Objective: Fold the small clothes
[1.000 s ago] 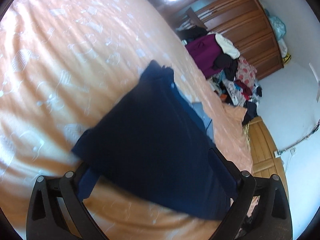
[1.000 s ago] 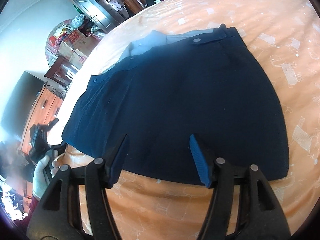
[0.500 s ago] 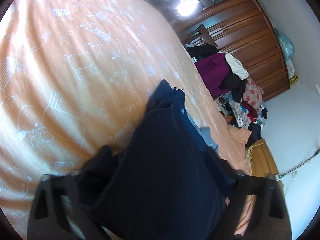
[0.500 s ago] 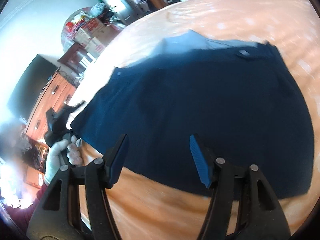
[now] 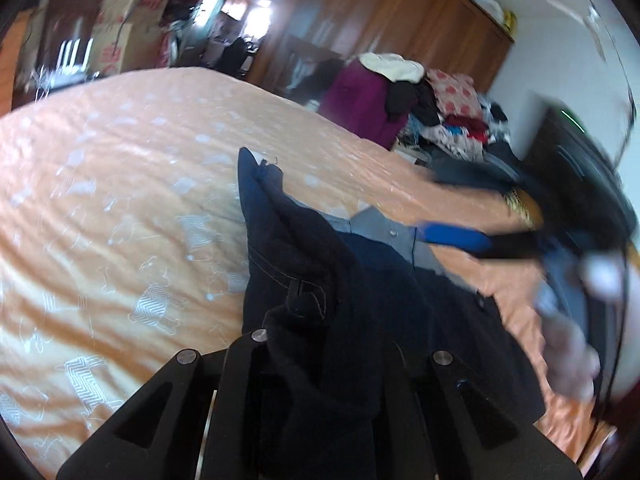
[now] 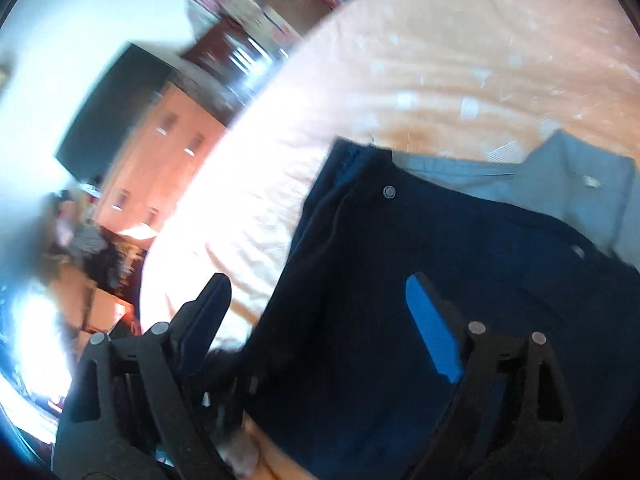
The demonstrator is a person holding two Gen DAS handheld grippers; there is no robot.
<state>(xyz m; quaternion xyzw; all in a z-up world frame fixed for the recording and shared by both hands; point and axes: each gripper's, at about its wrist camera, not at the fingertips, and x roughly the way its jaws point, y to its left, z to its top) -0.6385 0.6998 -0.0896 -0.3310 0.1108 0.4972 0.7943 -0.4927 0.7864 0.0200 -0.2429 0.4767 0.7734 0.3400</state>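
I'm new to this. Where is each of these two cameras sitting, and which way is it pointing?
Left wrist: rides the left hand-held gripper, looking across the orange bedspread toward a wooden wardrobe; its fingers are bunched in the dark blue garment; a blurred hand shows.
Right wrist: rides the right hand-held gripper, open above the garment, facing a wooden dresser.
Shared: garment, bedspread, grey shirt.

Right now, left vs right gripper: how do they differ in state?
The left gripper is shut on the navy garment, a bunch of cloth gathered between its jaws; the right gripper stands open and holds nothing. The left lifts its edge of the garment off the orange bedspread; the right hovers over a part lying flat. Both point at the same garment.
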